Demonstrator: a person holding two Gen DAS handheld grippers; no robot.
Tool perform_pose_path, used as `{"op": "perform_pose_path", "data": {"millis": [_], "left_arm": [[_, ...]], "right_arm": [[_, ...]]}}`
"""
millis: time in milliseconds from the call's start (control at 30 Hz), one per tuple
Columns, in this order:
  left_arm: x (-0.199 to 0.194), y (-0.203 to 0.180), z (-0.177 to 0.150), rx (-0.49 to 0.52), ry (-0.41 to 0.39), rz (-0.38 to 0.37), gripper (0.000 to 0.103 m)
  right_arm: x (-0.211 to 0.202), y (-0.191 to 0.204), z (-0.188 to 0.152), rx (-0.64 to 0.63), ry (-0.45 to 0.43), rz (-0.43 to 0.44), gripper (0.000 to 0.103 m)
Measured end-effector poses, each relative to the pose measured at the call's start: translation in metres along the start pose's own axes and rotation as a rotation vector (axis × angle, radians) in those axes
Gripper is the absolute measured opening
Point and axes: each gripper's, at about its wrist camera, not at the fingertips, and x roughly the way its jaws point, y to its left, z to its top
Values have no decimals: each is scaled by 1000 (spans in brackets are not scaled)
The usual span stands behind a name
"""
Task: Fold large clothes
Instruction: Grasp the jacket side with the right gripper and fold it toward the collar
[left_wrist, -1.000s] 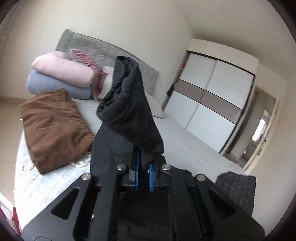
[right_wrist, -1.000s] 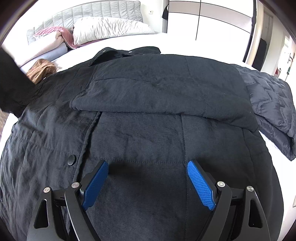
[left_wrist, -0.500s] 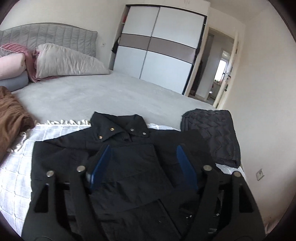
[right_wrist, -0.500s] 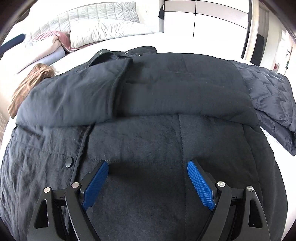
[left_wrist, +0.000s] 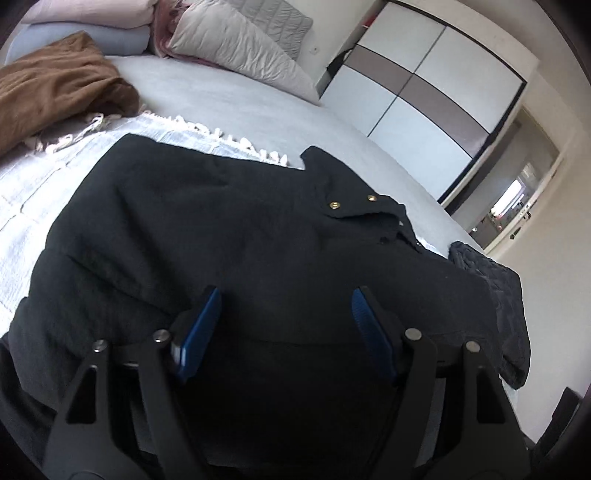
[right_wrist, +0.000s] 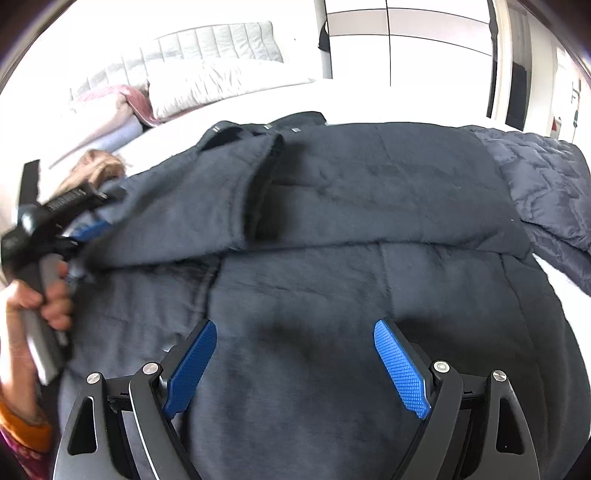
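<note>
A large black quilted jacket (left_wrist: 236, 236) lies flat on the bed with both sleeves folded across its chest; its collar with brass snaps (left_wrist: 351, 201) points to the far side. It also fills the right wrist view (right_wrist: 369, 229). My left gripper (left_wrist: 284, 317) is open and empty, low over the jacket's left part. It shows at the left edge of the right wrist view (right_wrist: 85, 229), held by a hand. My right gripper (right_wrist: 295, 350) is open and empty just above the jacket's lower front.
A folded dark quilted garment (right_wrist: 546, 192) lies at the jacket's right side. A brown garment (left_wrist: 55, 88) lies at the far left of the bed, with pillows (left_wrist: 236, 44) and rolled blankets at the headboard. A wardrobe (left_wrist: 424, 96) and doorway stand beyond.
My left gripper let go of the left sleeve, which now lies folded across the chest, and opened. It has dropped low over the jacket's left side. My right gripper stayed open in place.
</note>
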Motion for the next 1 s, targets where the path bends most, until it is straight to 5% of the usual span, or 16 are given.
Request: {"op": "perform_pose_path", "data": {"millis": [133, 300, 533, 600, 667, 733, 833, 900, 1000], "left_arm": [[-9, -4, 3, 44, 40, -7, 73], [-32, 7, 17, 28, -5, -14, 73], [-44, 41, 26, 16, -93, 86, 73], [-42, 53, 27, -27, -99, 70, 72], [-42, 62, 27, -70, -98, 34, 67], [-43, 65, 29, -82, -108, 14, 65], [-42, 65, 28, -81, -107, 9, 64], [-34, 64, 26, -66, -73, 38, 63], [-13, 60, 18, -20, 18, 106, 58]], "right_arm": [[-8, 3, 14, 123, 12, 119, 89], [9, 10, 61, 229, 93, 239, 89], [72, 10, 120, 225, 30, 105, 85], [97, 4, 126, 266, 34, 125, 72], [114, 2, 128, 299, 50, 151, 30], [111, 7, 131, 284, 23, 148, 15], [73, 22, 139, 163, -148, 193, 10], [63, 26, 142, 84, -209, 96, 10], [89, 18, 143, 69, -112, -6, 10]]}}
